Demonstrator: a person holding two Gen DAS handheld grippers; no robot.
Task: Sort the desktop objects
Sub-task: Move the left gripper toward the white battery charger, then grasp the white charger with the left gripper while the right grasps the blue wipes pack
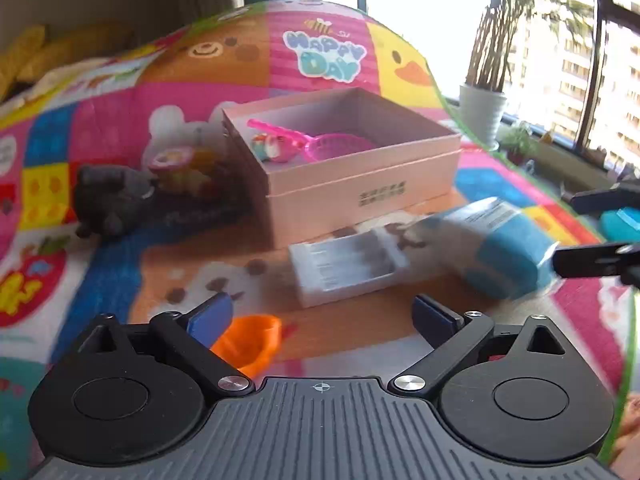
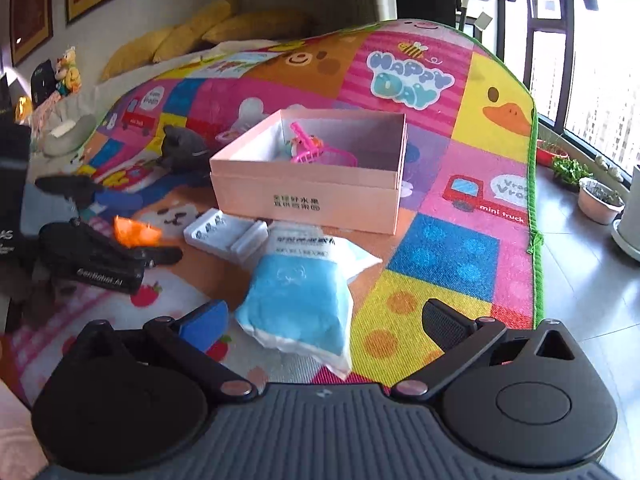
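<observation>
My left gripper [image 1: 322, 316] is open above the play mat. An orange cup [image 1: 250, 340] lies just inside its left finger and touches neither pad. A white battery case [image 1: 344, 272] lies ahead of it. A blue and white packet [image 2: 296, 304] lies on the mat between the wide-apart fingers of my right gripper [image 2: 326, 320], which is open. The pads do not press on it. Further back stands an open pink box [image 2: 304, 196] with a pink toy scoop [image 1: 320, 146] and a small toy inside. A grey plush toy [image 1: 108, 200] and a colourful toy [image 1: 180, 168] lie left of the box.
The colourful play mat [image 2: 440, 248] ends at a green edge on the right, with dark floor beyond. Potted plants [image 2: 600, 200] stand by the window. Yellow cushions [image 2: 180, 36] lie at the back left.
</observation>
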